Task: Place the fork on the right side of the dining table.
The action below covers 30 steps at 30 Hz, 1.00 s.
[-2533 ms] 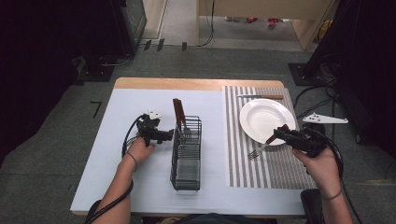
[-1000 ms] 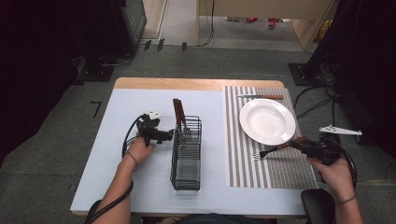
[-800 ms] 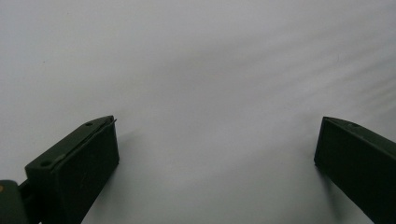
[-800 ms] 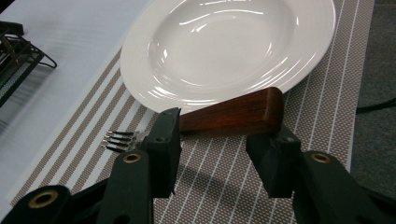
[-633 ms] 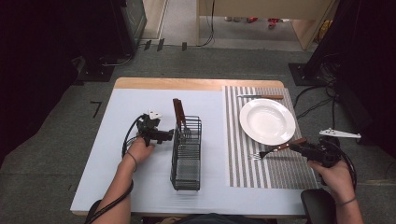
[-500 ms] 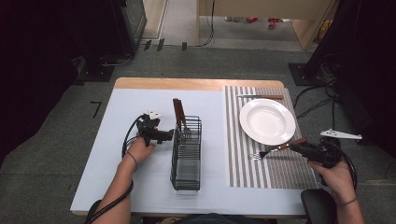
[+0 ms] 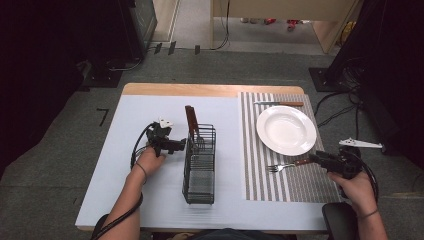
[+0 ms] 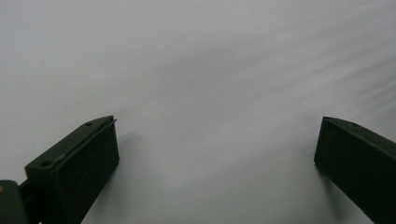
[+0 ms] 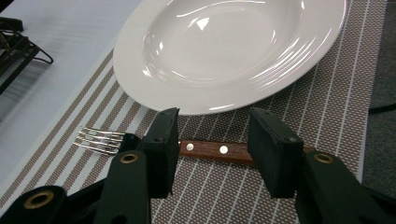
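Fork [image 9: 187,147] lies crosswise just beyond the right tool [image 9: 212,140], below the plate [image 9: 224,56]. Jaws stand apart, empty, astride its wooden handle.

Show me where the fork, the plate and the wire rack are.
fork [image 9: 219,150]: right gripper view, on its wooden handle.
plate [image 7: 286,130]: high view, on the middle of its bowl.
wire rack [image 7: 199,165]: high view, on its top wires.

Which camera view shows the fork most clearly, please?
The right gripper view shows the fork best: its tines and its wooden handle with rivets lie on the striped placemat between the open jaws of the right gripper. The high view shows the fork small, below the plate.
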### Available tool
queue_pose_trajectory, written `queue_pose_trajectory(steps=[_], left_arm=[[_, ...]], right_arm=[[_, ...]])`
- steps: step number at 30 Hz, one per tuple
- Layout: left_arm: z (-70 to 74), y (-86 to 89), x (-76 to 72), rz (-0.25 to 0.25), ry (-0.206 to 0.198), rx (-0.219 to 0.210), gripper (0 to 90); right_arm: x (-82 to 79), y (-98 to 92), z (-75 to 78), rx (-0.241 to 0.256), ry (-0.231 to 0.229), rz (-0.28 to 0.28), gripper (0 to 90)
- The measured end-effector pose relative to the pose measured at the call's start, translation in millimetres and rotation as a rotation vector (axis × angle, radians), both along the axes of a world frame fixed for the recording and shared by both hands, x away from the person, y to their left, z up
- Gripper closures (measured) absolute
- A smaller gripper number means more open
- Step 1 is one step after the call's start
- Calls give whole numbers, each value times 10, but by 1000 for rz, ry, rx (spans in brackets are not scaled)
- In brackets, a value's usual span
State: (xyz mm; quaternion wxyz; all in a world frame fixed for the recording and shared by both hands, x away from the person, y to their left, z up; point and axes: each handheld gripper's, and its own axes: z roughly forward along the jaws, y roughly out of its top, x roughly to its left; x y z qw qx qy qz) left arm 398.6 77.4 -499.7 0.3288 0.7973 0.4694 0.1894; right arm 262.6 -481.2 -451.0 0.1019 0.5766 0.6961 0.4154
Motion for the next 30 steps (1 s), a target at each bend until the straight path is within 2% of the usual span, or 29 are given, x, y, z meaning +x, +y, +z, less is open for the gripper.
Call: queue_pose_trajectory(steps=[6,15,17,23,28,30], left_arm=[[0,0,0,0,0,0,0],[0,0,0,0,0,0,0],[0,0,0,0,0,0,0],[1,0,0,0,1,0,0],[0,0,0,0,0,0,0],[0,0,0,0,0,0,0]], right_arm=[[21,-15,-50,-17,-1,-3,570],[134,-44,-128,-111,15,11,686],[163,-39,-155,-132,27,24,697],[213,-58,-209,-157,46,24,706],[266,-82,-238,-167,37,25,706],[296,-83,-261,-175,53,29,706]])
